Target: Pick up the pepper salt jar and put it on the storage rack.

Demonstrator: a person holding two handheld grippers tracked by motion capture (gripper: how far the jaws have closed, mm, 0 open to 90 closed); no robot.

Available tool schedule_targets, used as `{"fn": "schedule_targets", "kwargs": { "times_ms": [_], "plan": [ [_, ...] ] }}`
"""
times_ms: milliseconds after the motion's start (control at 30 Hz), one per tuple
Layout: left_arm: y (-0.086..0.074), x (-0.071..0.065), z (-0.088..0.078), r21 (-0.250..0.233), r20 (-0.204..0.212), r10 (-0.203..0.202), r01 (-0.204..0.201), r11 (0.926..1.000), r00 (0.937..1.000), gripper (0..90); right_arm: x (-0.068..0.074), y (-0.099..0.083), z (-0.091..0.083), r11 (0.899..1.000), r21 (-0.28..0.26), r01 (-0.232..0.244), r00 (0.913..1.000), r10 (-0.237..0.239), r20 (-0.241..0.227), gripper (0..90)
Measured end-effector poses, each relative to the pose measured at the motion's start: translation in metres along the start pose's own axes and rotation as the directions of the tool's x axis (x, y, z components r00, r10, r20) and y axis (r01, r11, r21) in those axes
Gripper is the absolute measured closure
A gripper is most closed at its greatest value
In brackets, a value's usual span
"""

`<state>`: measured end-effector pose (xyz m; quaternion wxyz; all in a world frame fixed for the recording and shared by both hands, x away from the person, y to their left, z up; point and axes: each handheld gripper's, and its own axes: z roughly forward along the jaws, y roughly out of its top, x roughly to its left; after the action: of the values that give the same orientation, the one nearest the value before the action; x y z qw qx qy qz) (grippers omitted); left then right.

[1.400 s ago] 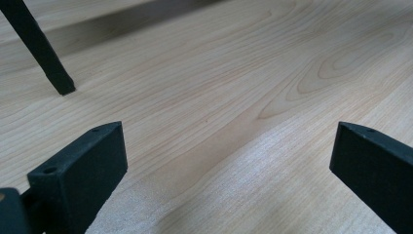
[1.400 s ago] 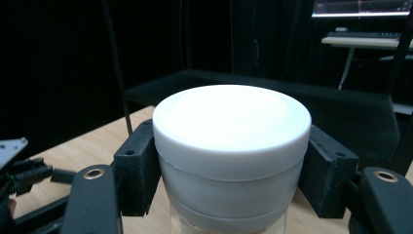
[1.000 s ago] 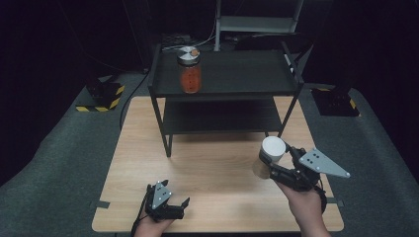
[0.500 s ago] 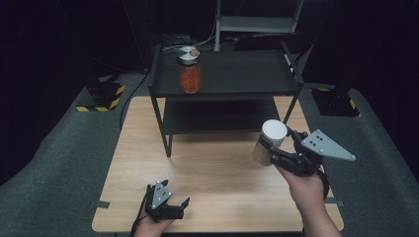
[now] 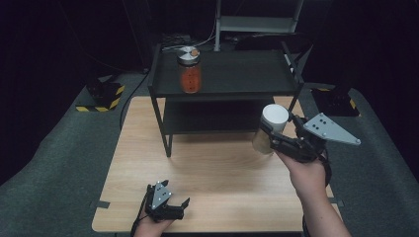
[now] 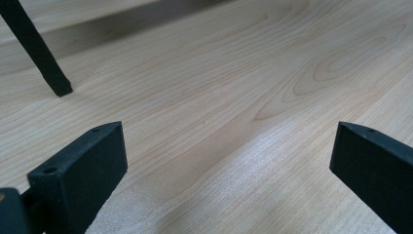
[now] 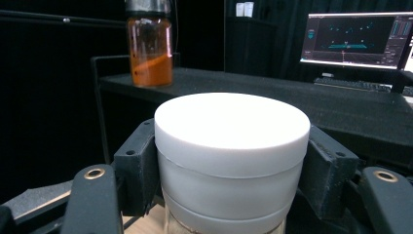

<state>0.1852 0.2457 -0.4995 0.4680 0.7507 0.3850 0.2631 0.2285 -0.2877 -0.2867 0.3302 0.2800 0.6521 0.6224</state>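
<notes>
1. The right gripper (image 5: 276,139) has its jaws squeezed tight on a jar with a white lid (image 7: 232,146), held up above the wooden counter (image 5: 217,168), in front of the black shelf (image 5: 237,74).
2. The left gripper (image 5: 165,202) sits low on the counter, jaws wide apart, holding nothing.
3. An orange jar (image 5: 189,69) stands on the shelf top.

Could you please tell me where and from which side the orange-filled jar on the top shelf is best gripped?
Probably around the glass body of the orange-filled jar, below its metal lid, coming level from the table side. It stands upright near the top shelf's front edge, its front side open.
</notes>
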Motion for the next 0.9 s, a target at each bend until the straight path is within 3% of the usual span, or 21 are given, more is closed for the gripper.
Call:
{"fn": "schedule_targets", "kwargs": {
  "times_ms": [900],
  "plan": [
    [-0.002,0.002,-0.001,-0.012,0.005,-0.014,0.014,0.9998,0.9999,0.4,-0.011,0.058,0.027,0.999,-0.042,0.001,0.9973,0.002,0.073,33.3]
  ]
}}
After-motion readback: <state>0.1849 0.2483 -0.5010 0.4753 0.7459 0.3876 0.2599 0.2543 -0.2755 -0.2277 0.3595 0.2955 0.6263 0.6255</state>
